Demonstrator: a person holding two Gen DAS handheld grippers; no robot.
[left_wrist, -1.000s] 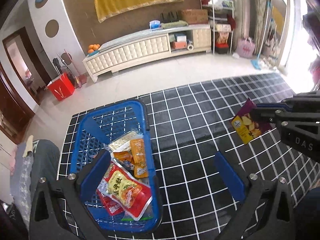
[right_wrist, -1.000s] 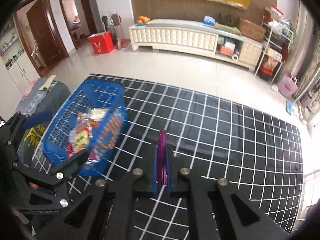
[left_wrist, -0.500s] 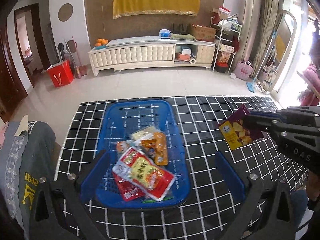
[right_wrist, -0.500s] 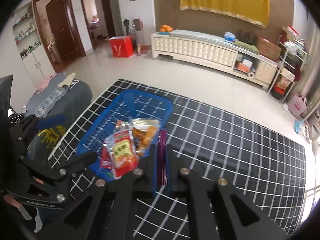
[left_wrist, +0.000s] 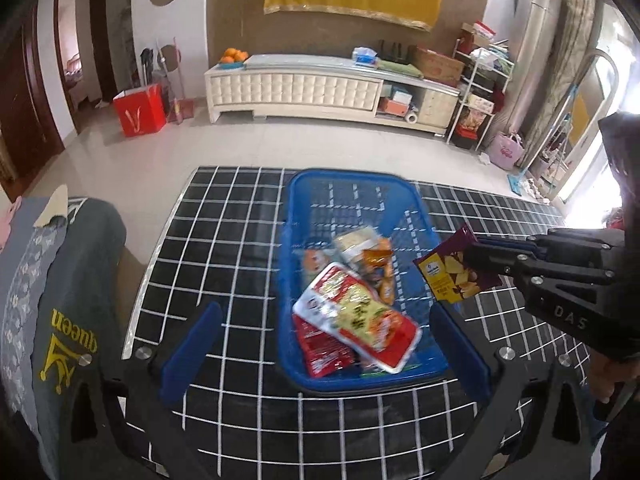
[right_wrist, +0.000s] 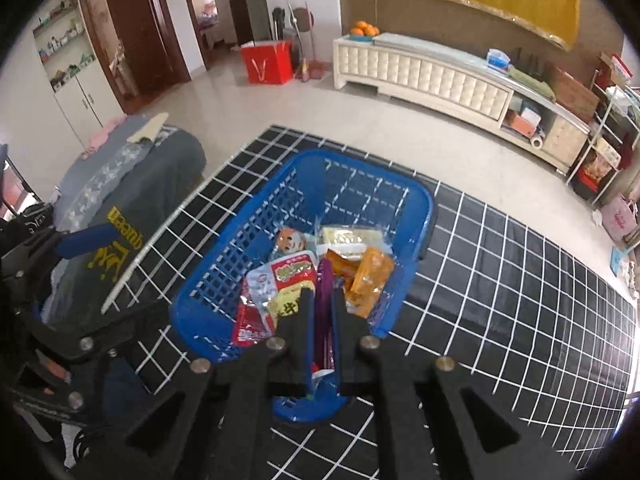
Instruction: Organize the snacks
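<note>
A blue plastic basket [left_wrist: 304, 204] stands on the black grid-patterned table and holds several snack packets, among them a red and yellow packet [left_wrist: 356, 316] and orange packets [left_wrist: 378, 264]. My right gripper [right_wrist: 322, 300] is shut on a purple chip packet [left_wrist: 452, 270], seen edge-on in the right wrist view [right_wrist: 323, 280], and holds it above the basket's [right_wrist: 248, 240] right rim. My left gripper [left_wrist: 324, 344] is open and empty, its blue pads either side of the basket's near end.
The black grid tablecloth [left_wrist: 224, 248] covers the table. A chair draped with grey clothing [left_wrist: 68, 280] stands at the table's left edge. A white TV cabinet [left_wrist: 304, 88] and a red bag [left_wrist: 138, 110] are across the floor.
My right gripper has carried the purple packet leftward to the basket's right rim. The left view has swung so the basket now lies between its fingers.
</note>
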